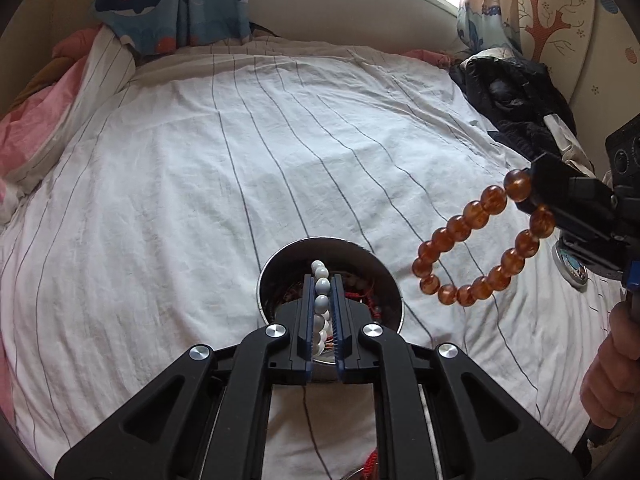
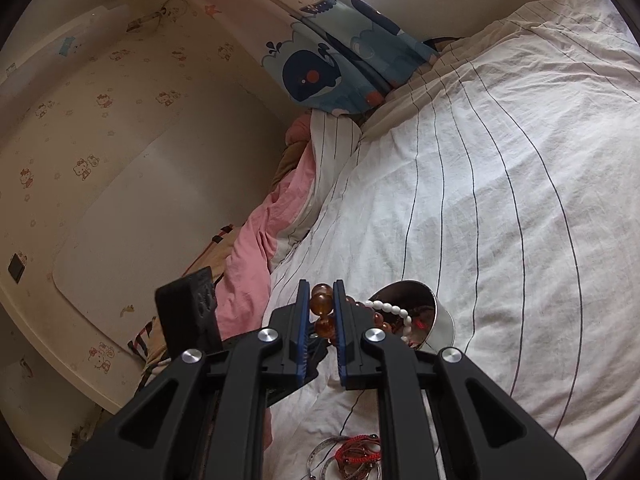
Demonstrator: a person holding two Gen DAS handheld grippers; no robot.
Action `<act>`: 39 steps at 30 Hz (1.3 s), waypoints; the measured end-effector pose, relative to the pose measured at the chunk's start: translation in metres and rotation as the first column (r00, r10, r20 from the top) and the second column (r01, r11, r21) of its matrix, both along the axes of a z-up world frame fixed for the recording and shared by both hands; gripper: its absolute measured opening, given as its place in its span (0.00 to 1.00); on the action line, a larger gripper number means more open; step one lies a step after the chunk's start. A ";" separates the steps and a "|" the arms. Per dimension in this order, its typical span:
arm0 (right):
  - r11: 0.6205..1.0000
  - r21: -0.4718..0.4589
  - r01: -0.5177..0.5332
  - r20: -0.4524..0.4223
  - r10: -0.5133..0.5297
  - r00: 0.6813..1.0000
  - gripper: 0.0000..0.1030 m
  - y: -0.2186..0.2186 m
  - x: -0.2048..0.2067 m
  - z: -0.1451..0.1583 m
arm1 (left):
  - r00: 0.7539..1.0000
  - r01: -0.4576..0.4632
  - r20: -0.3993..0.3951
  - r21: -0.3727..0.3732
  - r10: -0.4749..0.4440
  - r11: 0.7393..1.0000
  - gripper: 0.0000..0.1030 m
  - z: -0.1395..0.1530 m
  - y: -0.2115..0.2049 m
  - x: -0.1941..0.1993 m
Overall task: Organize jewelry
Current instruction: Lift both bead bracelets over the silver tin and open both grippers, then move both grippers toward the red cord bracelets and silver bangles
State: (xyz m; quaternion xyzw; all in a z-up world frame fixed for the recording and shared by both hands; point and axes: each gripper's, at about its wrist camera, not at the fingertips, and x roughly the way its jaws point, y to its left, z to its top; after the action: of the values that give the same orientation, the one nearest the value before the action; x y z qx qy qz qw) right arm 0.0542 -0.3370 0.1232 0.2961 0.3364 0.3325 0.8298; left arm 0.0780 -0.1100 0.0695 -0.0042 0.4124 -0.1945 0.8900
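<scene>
No brand, label or writing can be read in either view. My left gripper (image 1: pixel 322 292) is closed to a narrow gap on a white bead bracelet (image 1: pixel 321 286), which stands upright between the blue pads directly above the steel bowl (image 1: pixel 280 258); the bracelet's lower beads are hidden between the fingers. Inside the bowl, red cord and small beads show, but the pieces cannot be told apart. To the right of the bowl, my right gripper (image 1: pixel 534 196) is clamped on an amber bead bracelet (image 1: pixel 480 240), whose loop hangs in the air clear of the striped bedsheet (image 1: pixel 240 160); the gripper's fingertips are partly cut off by its own body in the left wrist view. In the right wrist view the amber beads (image 2: pixel 322 304) sit pinched between the pads of the right gripper (image 2: pixel 322 312), and the white beads (image 2: pixel 390 310) drape in front of the bowl's (image 2: pixel 444 320) opening. Nearer than the bowl in that view, a red cord bracelet (image 2: pixel 356 450) and thin metal bangles (image 2: pixel 320 454) lie on the sheet, partly hidden behind the gripper arms. Beyond the bowl lie a pink quilt (image 1: pixel 36 120), a black jacket (image 1: pixel 512 96), and farthest a whale-print curtain (image 1: pixel 160 0)
</scene>
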 end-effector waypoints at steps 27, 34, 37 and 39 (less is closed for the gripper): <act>0.947 -0.316 -0.062 -0.223 -0.011 0.975 0.38 0.034 -0.087 -0.088 | 0.999 -0.044 0.000 0.193 0.045 0.980 0.63 -0.041 0.044 -0.136; 0.853 -0.519 -0.050 -0.150 -0.034 0.988 0.38 0.071 -0.070 -0.081 | 1.000 -0.009 0.022 0.306 0.003 0.952 0.64 -0.054 0.025 -0.136; 0.682 -0.719 -0.137 -0.155 0.035 0.987 0.38 0.099 -0.057 -0.093 | 0.999 -0.035 0.021 0.309 0.029 0.950 0.66 -0.053 0.029 -0.133; 0.524 -0.845 -0.111 -0.110 0.033 0.993 0.39 0.103 -0.059 -0.097 | 0.998 -0.058 0.022 0.306 0.054 0.950 0.68 -0.052 0.034 -0.131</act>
State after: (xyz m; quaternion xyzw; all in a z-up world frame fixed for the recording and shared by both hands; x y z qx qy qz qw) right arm -0.0047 -0.2341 0.0265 -0.1459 0.5004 0.1486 0.8404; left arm -0.0527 -0.0760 0.0173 0.1235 0.4311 -0.1031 0.8878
